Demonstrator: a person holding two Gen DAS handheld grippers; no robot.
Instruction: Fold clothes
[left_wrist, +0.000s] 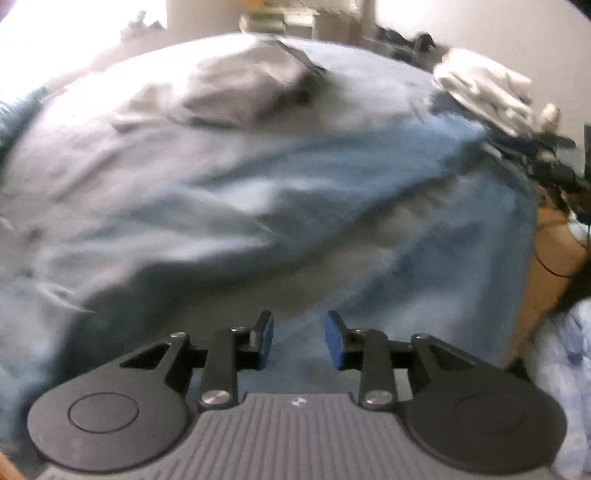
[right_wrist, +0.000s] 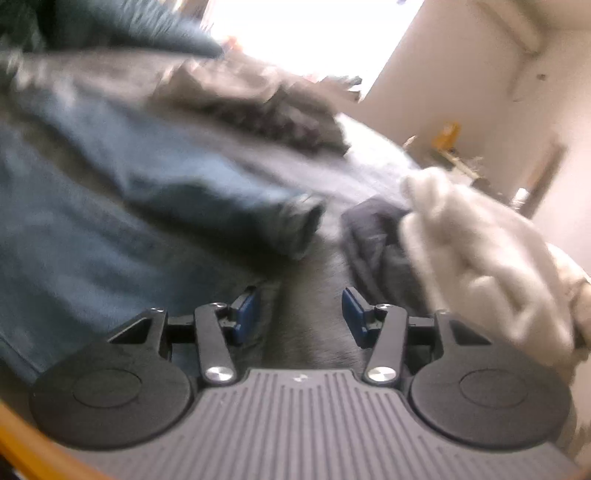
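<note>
— Two views, and both were blurred. What did we make of the jeans (left_wrist: 258, 206)?

— We saw blue denim spread across most of the bed (left_wrist: 424, 85), rumpled, with long folds running from the near edge toward the far side. In the right wrist view the same jeans (right_wrist: 110, 206) filled the left half, and one leg ended in a hem opening just ahead of the fingers.

— And our left gripper (left_wrist: 298, 339)?

— We found its blue pads apart, with a plain gap between them and only the denim lying beneath that gap. Nothing was pinched.

— The right gripper (right_wrist: 300, 314)?

— Its jaws stood wider apart. Grey bedding showed through the gap, and no cloth was caught. The denim edge lay just beside its left finger; whether it touched, we could not tell.

— What lay around the jeans?

— A grey garment (left_wrist: 240, 88) lay crumpled beyond them on the far part of the bed. At the right we saw a whitish pile of cloth (right_wrist: 480, 251), with a dark garment (right_wrist: 376, 236) tucked against it, between the pile and the hem. Off the bed's right side, a wooden floor (left_wrist: 554, 258) with a dark cable showed in the left wrist view.
</note>
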